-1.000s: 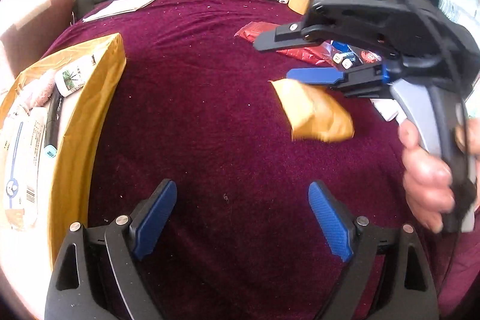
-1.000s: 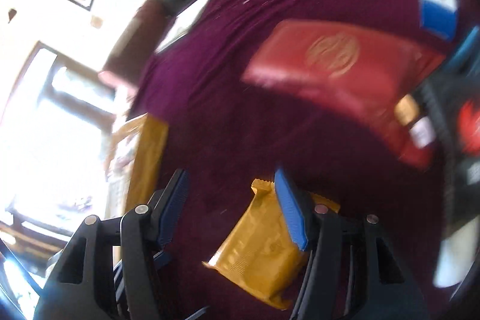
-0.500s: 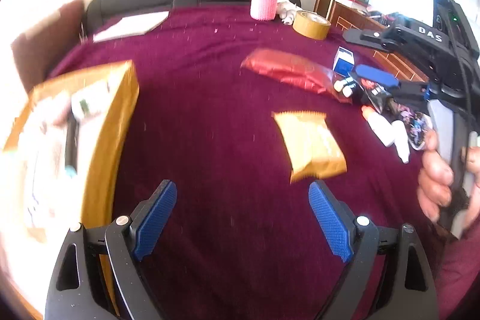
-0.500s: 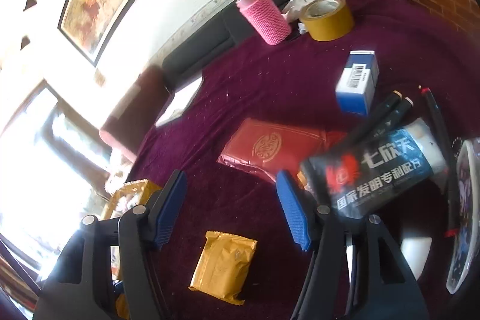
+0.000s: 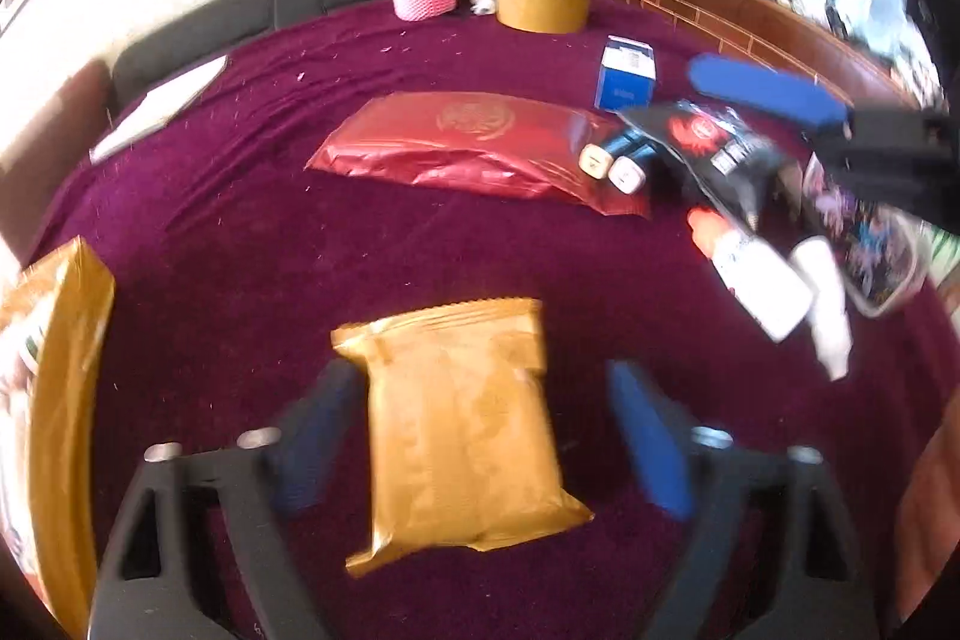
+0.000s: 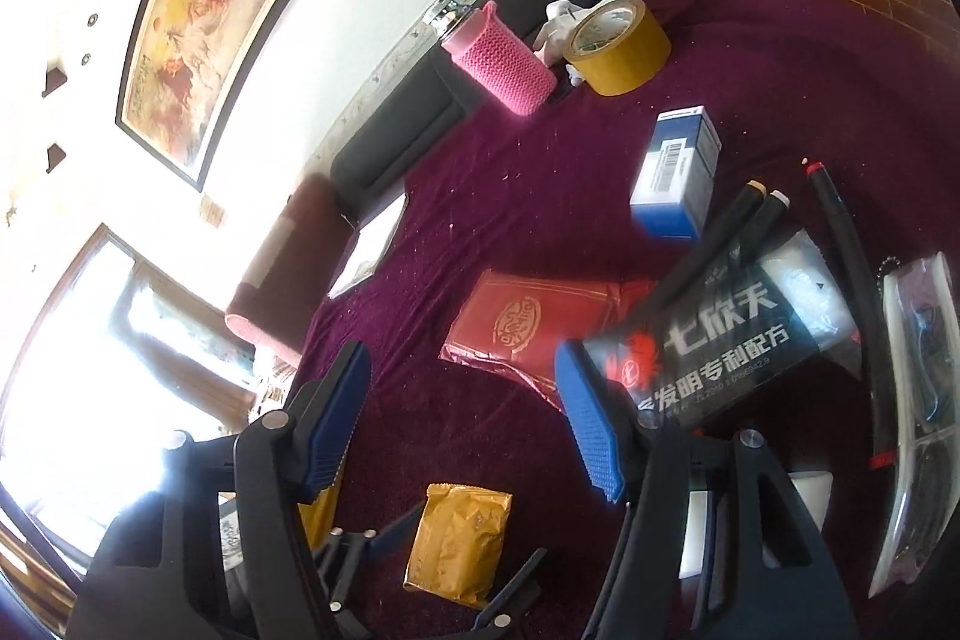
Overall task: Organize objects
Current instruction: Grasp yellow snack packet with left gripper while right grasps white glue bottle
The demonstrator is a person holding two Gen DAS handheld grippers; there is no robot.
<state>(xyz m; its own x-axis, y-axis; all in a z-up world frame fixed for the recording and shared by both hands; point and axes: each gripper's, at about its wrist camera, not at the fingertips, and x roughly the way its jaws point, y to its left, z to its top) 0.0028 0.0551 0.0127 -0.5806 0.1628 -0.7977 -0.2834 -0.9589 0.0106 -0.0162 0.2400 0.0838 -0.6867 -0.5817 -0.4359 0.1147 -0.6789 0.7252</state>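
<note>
The left gripper (image 5: 480, 436), jaws just closing around the gold packet (image 5: 462, 430) without gripping, may crush it.

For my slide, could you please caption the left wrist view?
Left hand-held gripper, jaws just closing, straddles a gold packet on the maroon cloth.

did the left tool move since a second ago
Yes. The left tool has advanced over the maroon cloth toward the red pouch; its jaws have just been closing around the gold packet.
</note>
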